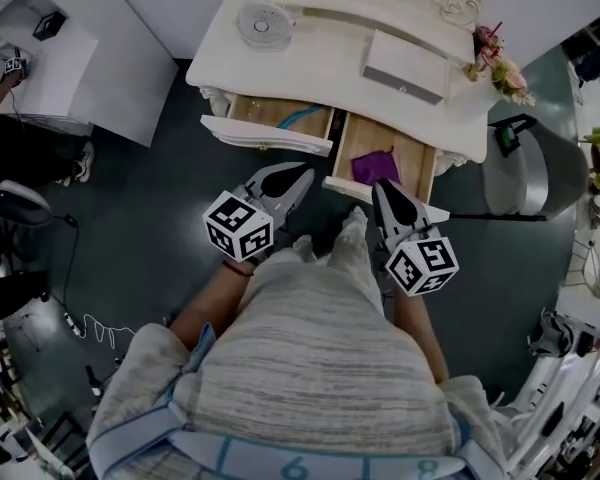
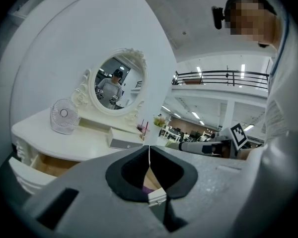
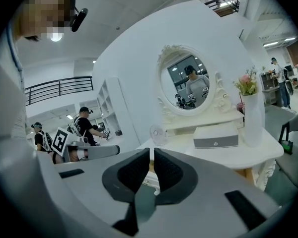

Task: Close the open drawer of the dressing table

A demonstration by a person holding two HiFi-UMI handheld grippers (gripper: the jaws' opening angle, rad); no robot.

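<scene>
Head view, closest stuff first: left gripper (image 1: 300,180) has its fingers pressed together and empty. Right gripper (image 1: 380,188) shows just a sliver of gap, nothing in it either. Right ahead of the right fingers is the open drawer (image 1: 416,164) with a purple cloth (image 1: 377,165) lying inside. A second drawer (image 1: 270,111) gapes just beyond the left fingers. Further out on the counter (image 1: 310,78) sit a fan (image 1: 265,23), a grey box (image 1: 405,68) and flowers (image 1: 500,68). My worry: shove one corner and the drawer probably skews and jams, or the cloth rides up and snags. Push too hard and the flowers could topple. Also, with two open, it'd be easy to shut only one.
</scene>
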